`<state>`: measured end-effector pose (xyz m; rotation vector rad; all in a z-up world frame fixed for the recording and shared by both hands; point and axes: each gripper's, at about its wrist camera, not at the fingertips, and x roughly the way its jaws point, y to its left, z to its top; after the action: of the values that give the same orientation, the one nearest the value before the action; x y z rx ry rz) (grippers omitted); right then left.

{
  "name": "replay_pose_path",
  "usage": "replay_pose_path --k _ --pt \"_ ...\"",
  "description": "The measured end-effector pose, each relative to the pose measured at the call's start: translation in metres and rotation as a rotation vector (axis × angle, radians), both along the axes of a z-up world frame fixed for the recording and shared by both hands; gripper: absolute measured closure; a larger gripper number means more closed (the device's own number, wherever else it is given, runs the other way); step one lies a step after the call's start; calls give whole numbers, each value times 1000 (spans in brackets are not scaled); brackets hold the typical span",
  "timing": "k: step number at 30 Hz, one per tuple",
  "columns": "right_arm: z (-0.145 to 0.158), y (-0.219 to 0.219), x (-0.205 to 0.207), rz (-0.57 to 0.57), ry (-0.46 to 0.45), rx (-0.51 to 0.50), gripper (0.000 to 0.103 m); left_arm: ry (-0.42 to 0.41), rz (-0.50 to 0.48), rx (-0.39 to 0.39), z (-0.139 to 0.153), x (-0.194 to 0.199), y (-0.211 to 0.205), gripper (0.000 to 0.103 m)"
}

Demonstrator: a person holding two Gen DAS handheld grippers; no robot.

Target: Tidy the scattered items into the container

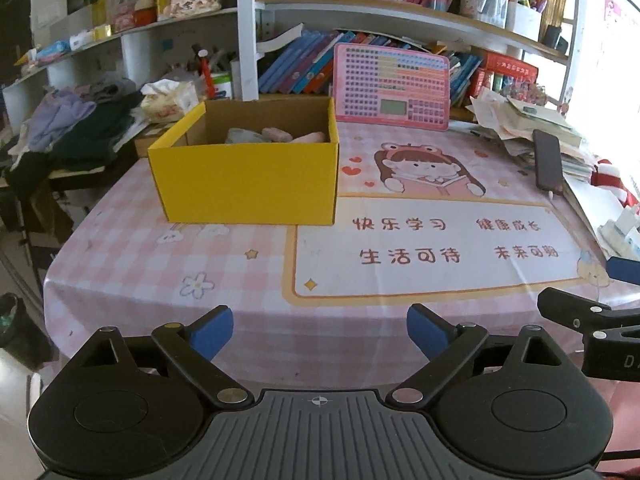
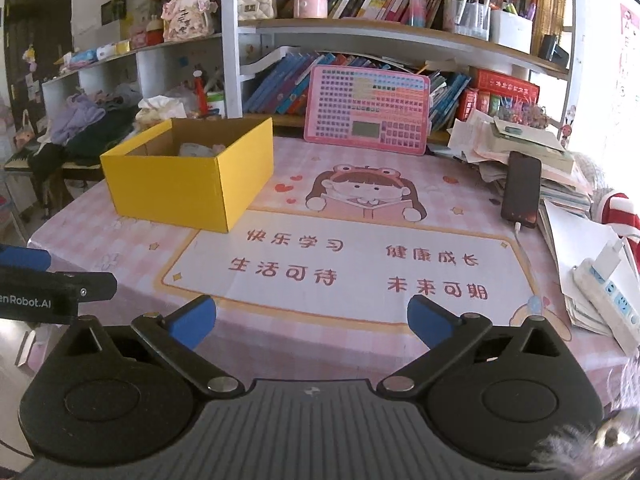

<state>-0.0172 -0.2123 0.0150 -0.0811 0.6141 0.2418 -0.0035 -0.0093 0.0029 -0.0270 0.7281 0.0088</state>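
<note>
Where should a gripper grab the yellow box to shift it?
Probably the right side wall's top rim, from above: the yellow box is open-topped, so one finger can go inside and one outside. That thin cardboard wall is unobstructed; the whole box likely exceeds the jaw opening.

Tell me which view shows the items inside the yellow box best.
The left wrist view: it looks over the yellow box's front wall at grey and pink items. The right wrist view sees the box corner-on, with only pale scraps showing.

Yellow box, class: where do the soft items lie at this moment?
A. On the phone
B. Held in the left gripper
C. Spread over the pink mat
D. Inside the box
D: pale bundles show above the rim of the yellow box.
</note>
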Motion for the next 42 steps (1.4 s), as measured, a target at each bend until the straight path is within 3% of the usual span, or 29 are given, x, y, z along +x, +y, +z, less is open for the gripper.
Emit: replay_pose_path --k 11,42 --pt "0 4 -8 32 11 8 0 -2 -17 16 3 -16 -3 1" --pt "2 12 -15 48 5 -1 0 -15 -11 1 8 -24 5 0"
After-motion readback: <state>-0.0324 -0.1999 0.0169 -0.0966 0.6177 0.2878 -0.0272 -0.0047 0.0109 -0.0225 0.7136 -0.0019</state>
